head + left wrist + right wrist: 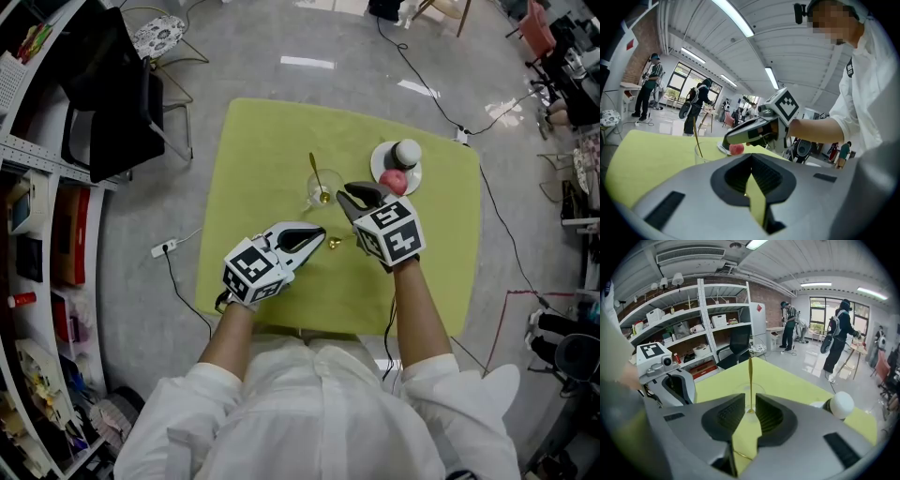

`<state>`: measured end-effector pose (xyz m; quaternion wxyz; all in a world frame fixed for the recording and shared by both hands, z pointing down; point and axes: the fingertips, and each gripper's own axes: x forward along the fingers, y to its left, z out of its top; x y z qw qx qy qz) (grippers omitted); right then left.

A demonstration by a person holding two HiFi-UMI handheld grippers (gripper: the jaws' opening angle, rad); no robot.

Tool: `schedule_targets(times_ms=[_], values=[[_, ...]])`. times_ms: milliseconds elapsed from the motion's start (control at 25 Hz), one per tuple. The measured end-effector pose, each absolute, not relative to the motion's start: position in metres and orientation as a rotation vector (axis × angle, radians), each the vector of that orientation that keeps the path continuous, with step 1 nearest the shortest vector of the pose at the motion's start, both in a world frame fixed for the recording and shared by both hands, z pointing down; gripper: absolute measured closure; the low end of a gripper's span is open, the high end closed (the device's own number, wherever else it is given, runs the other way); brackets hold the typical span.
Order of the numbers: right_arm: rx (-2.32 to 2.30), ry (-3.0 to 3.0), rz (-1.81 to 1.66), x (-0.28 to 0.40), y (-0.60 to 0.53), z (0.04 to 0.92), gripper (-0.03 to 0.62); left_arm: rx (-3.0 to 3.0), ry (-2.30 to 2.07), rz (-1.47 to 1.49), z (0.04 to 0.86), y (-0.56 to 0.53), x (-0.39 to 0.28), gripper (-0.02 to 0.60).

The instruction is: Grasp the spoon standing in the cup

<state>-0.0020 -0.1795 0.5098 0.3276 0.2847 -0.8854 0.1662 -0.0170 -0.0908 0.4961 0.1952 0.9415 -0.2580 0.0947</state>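
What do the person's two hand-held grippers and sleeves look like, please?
The left hand-held gripper and right hand-held gripper each have a pale grey shell, black ribbed pads and a white cube with black square markers. The person wears a white top, sleeves pushed up.

Spoon point(315, 173) upright in cup point(330, 180), plate point(378, 161) right of cup, both on table point(272, 141)
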Motion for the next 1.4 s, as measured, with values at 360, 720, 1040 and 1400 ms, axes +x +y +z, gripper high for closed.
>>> schedule_targets(times_ms=[360,720,1040,1400], values=[[0.675,-2.325,0.416,-0.032,-0.199,0.514,0.526,2.627,-0.716,0.276,0.499,-0.096,-0.026,0.577],[0.609,-2.297,0.379,-0.043,-0.214,0.525,0.526,2.619,-0.707,0.279,0.5,-0.097,-0.032,0.577],[0.58,-2.283,0.368,-0.05,-0.218,0.533,0.533,2.615,-0.698,0.282,0.501,-0.101,-0.038,0.577],[0.531,-2.279,0.292,-0.051,-0.214,0.531,0.571,2.614,-0.677,0.286,0.503,-0.1,-0.037,0.577]])
